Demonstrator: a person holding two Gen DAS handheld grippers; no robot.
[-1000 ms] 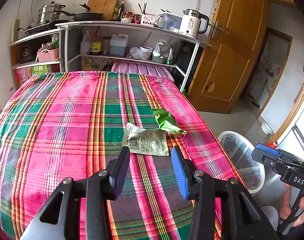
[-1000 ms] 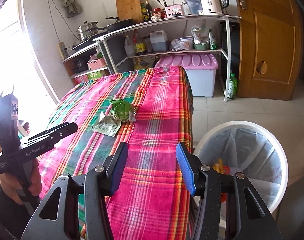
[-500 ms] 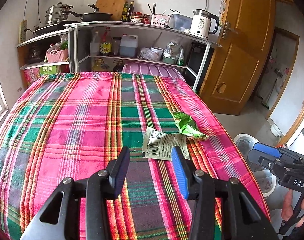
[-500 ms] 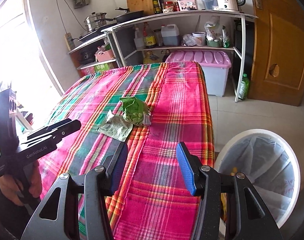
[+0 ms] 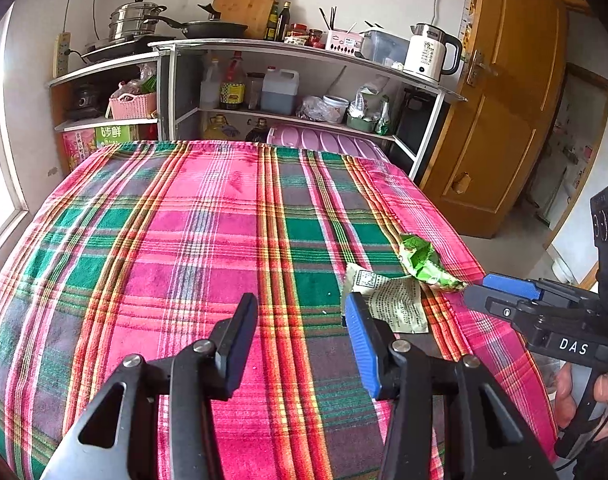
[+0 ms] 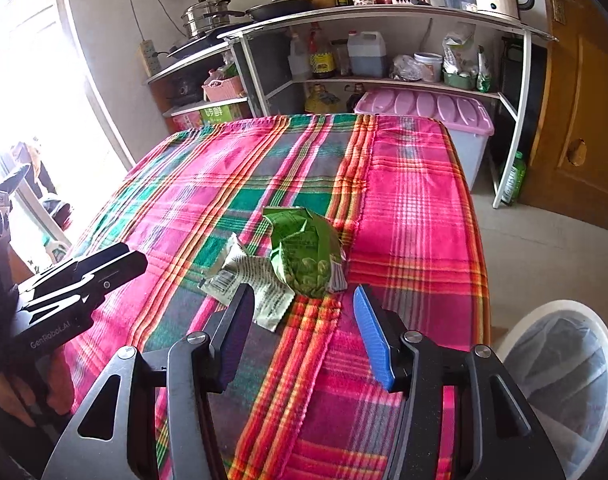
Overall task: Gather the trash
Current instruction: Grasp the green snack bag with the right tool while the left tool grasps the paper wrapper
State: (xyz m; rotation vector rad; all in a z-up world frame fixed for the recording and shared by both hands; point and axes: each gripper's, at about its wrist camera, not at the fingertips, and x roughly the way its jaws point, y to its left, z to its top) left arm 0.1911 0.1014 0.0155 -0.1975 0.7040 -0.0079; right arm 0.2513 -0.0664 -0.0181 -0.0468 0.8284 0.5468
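Two pieces of trash lie on the plaid tablecloth: a crumpled green snack bag (image 6: 305,254) (image 5: 425,262) and a flat pale printed wrapper (image 6: 250,280) (image 5: 391,300) touching it. My right gripper (image 6: 300,306) is open and empty, just short of the green bag, which sits between and beyond its fingertips. My left gripper (image 5: 302,314) is open and empty above the cloth, with the wrapper just right of its blue finger. A white trash bin (image 6: 559,376) with a clear liner stands on the floor at the lower right of the right wrist view.
The table (image 5: 164,240) carries a pink and green plaid cloth. Kitchen shelves (image 5: 288,52) with pots, bottles and a kettle stand behind it. A pink-lidded storage box (image 6: 427,114) sits under them. A wooden door (image 5: 499,112) is at the right.
My right gripper has moved forward over the table up to the green bag. My left gripper has shifted left, so the trash now lies at its right.
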